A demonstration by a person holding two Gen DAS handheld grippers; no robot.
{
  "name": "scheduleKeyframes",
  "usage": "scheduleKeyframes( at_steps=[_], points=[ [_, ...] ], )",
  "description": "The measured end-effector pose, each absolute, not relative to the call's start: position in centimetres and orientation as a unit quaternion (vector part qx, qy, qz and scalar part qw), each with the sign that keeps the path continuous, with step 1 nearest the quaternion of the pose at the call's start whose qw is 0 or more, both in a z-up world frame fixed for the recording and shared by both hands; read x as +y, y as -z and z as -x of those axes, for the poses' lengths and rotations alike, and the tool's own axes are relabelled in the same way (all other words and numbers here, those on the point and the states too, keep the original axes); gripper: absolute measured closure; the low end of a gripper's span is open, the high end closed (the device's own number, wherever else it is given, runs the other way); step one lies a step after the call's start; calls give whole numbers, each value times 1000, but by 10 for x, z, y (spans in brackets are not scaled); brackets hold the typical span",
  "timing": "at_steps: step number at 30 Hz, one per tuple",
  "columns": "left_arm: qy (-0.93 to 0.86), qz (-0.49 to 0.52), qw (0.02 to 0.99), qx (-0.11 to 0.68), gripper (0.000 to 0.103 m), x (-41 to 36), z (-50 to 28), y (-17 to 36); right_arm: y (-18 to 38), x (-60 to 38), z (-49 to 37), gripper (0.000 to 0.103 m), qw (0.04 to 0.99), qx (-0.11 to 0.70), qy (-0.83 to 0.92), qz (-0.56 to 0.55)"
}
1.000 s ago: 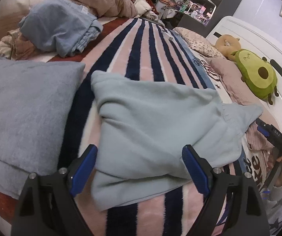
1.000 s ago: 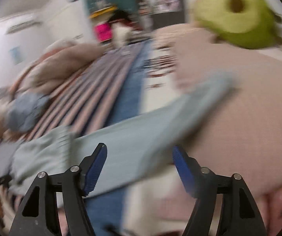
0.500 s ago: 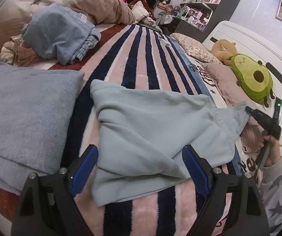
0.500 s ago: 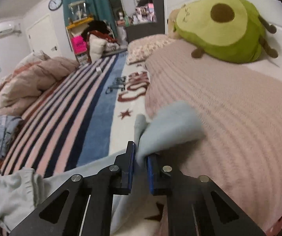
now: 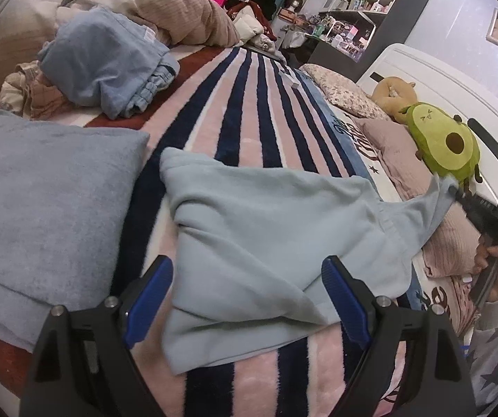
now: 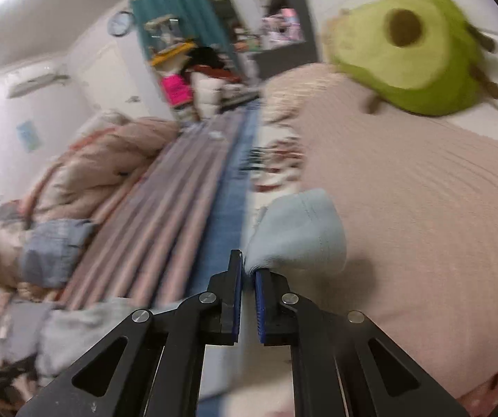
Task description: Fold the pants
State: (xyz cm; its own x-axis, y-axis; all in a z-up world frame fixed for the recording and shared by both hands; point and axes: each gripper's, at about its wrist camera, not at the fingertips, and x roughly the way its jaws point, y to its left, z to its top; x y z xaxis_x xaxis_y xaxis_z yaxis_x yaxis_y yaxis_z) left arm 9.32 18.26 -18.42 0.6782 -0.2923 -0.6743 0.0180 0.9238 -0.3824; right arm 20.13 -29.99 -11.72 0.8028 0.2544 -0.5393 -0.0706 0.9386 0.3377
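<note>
The pants point(image 5: 266, 243), spread mid-frame on the striped blanket point(image 5: 249, 111), look soft, light and floppy, so with your right gripper point(image 6: 248, 271) just clamped on one corner, bring your wide-open, empty left gripper point(image 5: 249, 299) to a matching edge.
</note>
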Motion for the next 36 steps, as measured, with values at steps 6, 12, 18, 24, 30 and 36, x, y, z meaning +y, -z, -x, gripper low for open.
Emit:
scheduleKeyframes(
  at_steps=[6,12,18,24,30,36],
  points=[
    [76,183,905,376,18,195,-84,174,76,-166,-186,101,912,273,-286,-111],
    [60,185,911,364,18,207,-69,167,124,-32,-161,101,825,359,-436,-33],
    [59,191,912,359,18,215,-63,163,183,-13,-158,94,807,425,-410,10],
    [93,193,908,361,18,195,-76,159,135,-79,-160,61,860,353,-369,4],
    [125,173,899,383,18,159,-97,165,143,-137,-193,55,892,362,-270,28],
    [129,166,889,406,18,142,-113,173,154,-143,-189,53,873,366,-323,-4]
  ],
)
